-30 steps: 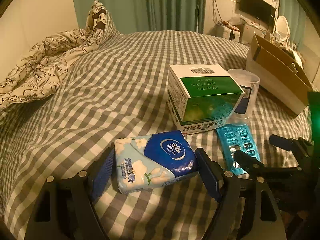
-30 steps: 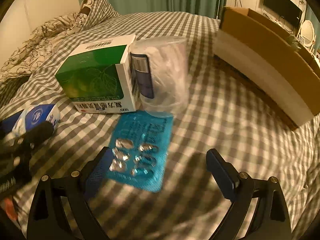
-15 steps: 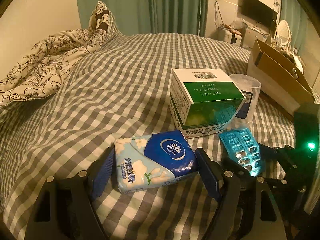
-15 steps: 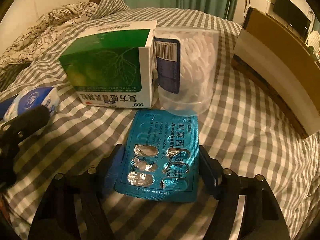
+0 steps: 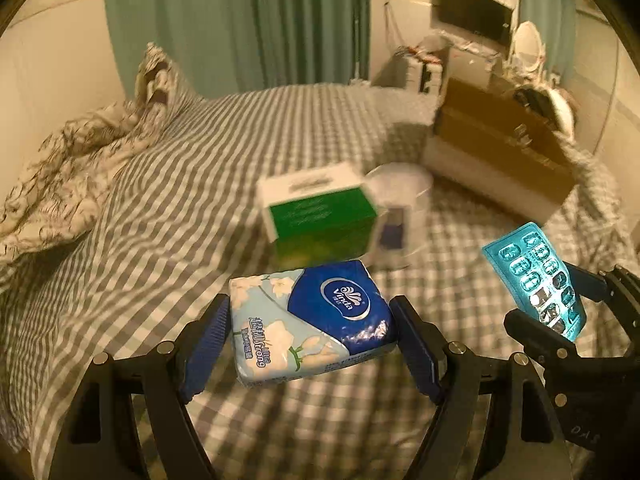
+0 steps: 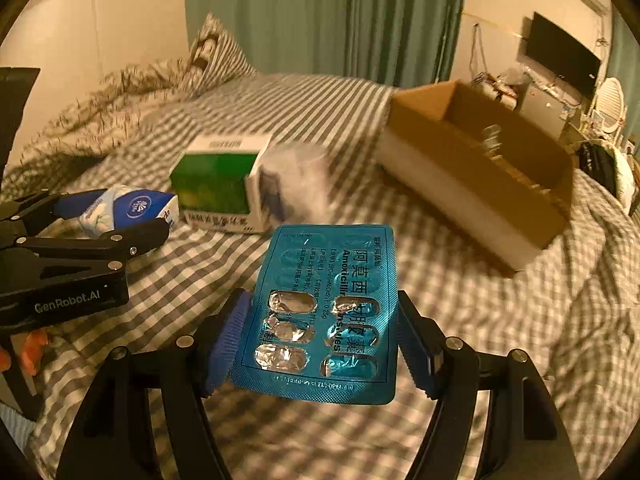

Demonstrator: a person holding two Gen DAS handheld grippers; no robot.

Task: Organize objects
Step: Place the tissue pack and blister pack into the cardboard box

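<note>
The tissue pack (image 5: 310, 326), blue and pale with a flower print, sits clamped between the blue pads of the left gripper (image 5: 310, 340), lifted above the checked bed (image 5: 168, 216). To its right, the right gripper (image 6: 320, 340) is clamped on a teal blister pack (image 6: 324, 316), squeezing it by its long edges; several of its pockets are burst open to silver foil, and the pack tilts up clear of the bed. In the left wrist view the same blister pack (image 5: 536, 280) shows at the right edge, well apart from the tissue pack.

Farther out on the bed stands a green and white medicine box (image 6: 218, 182), and touching its right side a clear plastic tub (image 6: 298, 184) with a dark label; its contents are too blurred to tell. Far right lies an open cardboard box (image 6: 476, 172) with white outer walls; something small and pale stands inside it, too blurred to name. A rumpled floral quilt (image 5: 60, 176) is heaped at the far left, with green curtains (image 5: 240, 24) behind.
</note>
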